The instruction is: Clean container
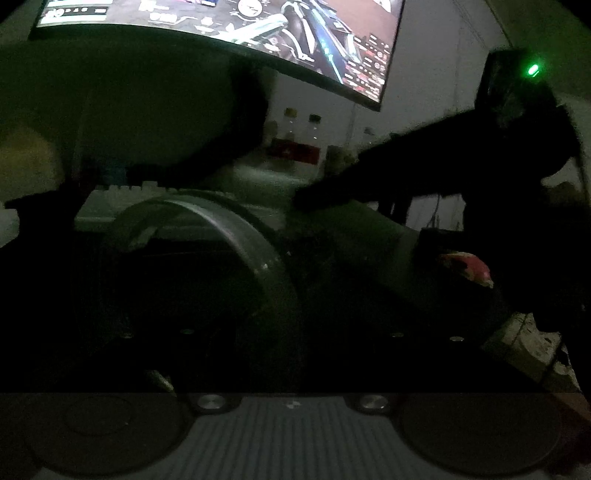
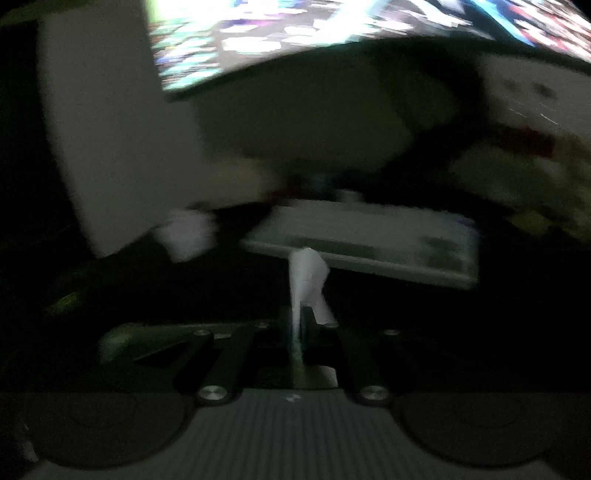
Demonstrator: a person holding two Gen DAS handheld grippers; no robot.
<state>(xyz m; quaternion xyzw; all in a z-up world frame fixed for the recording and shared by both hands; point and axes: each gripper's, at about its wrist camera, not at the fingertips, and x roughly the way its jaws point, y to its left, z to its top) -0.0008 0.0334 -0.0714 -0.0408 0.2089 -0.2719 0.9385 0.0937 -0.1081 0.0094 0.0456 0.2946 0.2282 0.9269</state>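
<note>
The scene is very dark. In the left wrist view a clear round container (image 1: 236, 236) lies on its side, and my left gripper (image 1: 288, 291) holds it between widely spread fingers. My right gripper (image 1: 308, 201) shows there as a dark shape with a green light, its tip against the container's upper side. The blurred right wrist view shows my right gripper (image 2: 303, 321) shut on a white tissue (image 2: 308, 277) that sticks up from between the fingers. The container does not show in that view.
A lit monitor (image 1: 258, 26) hangs above the desk. Below it are a white keyboard (image 2: 369, 247) and small bottles (image 1: 295, 125) at the back wall. A red and white object (image 1: 467, 267) lies at the right. A white crumpled piece (image 2: 188, 236) sits left of the keyboard.
</note>
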